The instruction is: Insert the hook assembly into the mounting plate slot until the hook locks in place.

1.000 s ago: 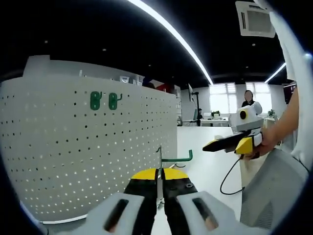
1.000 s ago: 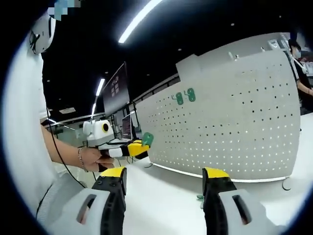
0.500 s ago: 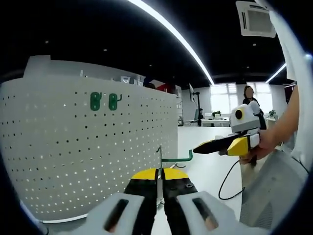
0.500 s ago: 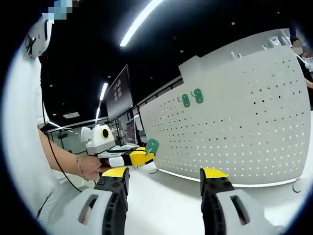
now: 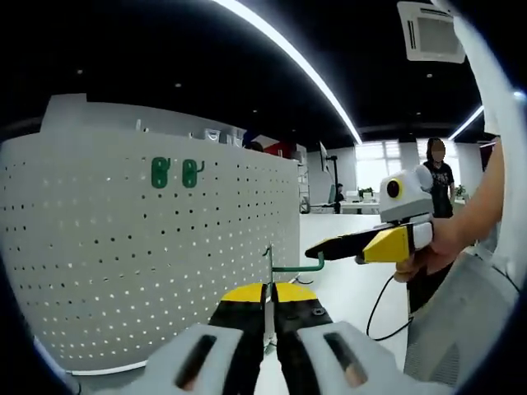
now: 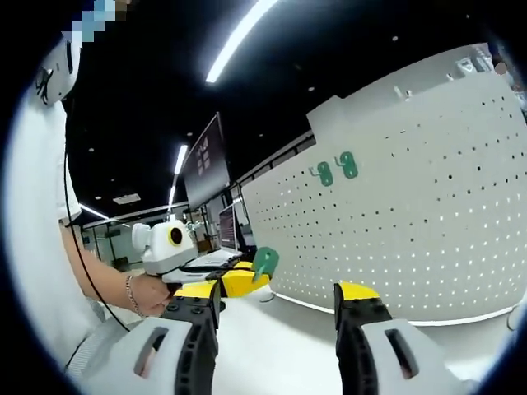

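Green plastic is what matters: the hook (image 5: 290, 267) sits pinched between the pressed-together jaws of the left gripper (image 5: 268, 298), its plate standing up from the tips and its wire arm reaching toward the right of the left gripper view. Against the picture of a second ago, that grip and the view of the pegboard (image 5: 123, 247) are almost unchanged, so the hook has come no nearer the holes. What has moved is the right gripper (image 5: 329, 246): it has slid in from the right edge and its dark tips now lie just beside the hook's curled end. In the right gripper view the pegboard (image 6: 428, 222) has swung further right and the held hook (image 6: 265, 261) sits closer.

I judge this a two-handed steadying before insertion, which has not yet begun. Two hooks (image 5: 174, 171) already hang high on the board.

Right jaws stand spread and empty; a hand (image 5: 428, 251) carries that tool roughly level, while the left tool points at the board.
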A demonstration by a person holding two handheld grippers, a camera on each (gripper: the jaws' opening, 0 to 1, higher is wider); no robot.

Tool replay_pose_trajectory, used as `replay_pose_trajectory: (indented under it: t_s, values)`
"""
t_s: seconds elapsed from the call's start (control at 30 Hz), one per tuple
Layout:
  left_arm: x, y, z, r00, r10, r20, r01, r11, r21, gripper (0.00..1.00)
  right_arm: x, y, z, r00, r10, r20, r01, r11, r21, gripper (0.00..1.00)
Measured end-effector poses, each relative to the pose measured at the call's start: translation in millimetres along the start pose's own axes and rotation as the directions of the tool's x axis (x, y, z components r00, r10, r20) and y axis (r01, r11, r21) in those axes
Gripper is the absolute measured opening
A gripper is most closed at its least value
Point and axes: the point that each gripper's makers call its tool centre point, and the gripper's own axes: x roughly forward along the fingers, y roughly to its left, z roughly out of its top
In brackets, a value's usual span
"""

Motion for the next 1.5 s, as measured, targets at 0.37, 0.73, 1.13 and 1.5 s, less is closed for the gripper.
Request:
replay_pose_trajectory:
  t_s: [0.37, 0.73, 1.13, 1.5]
  values:
    - [-1.8, 3.5, 0.8, 1.000, 0.018, 0.007, -0.018, 1.000, -0.012, 0.02, 17.0, 6.7, 4.7, 1.000, 0.018, 0.020, -0.019, 0.999, 0.026, 0.50]
    - [-2.0, 4.1, 2.6, 1.000, 0.026, 0.012, -0.026, 1.000, -0.017, 0.02, 29.3, 11.1, 3.1, 1.000, -0.009, 0.025, 0.007, 0.999, 0.043, 0.41]
    - [-1.4, 3.4, 3.2, 0.999, 0.028, 0.016, -0.028, 0.999, -0.023, 0.02, 38.8, 15.5, 4.7, 0.999, -0.019, 0.028, 0.017, 0.997, 0.071, 0.21]
    - [-0.7, 3.4, 5.9, 0.999, 0.038, 0.027, -0.037, 0.999, -0.029, 0.02, 46.3, 14.8, 4.0, 0.999, -0.038, 0.013, 0.038, 0.998, 0.053, 0.08]
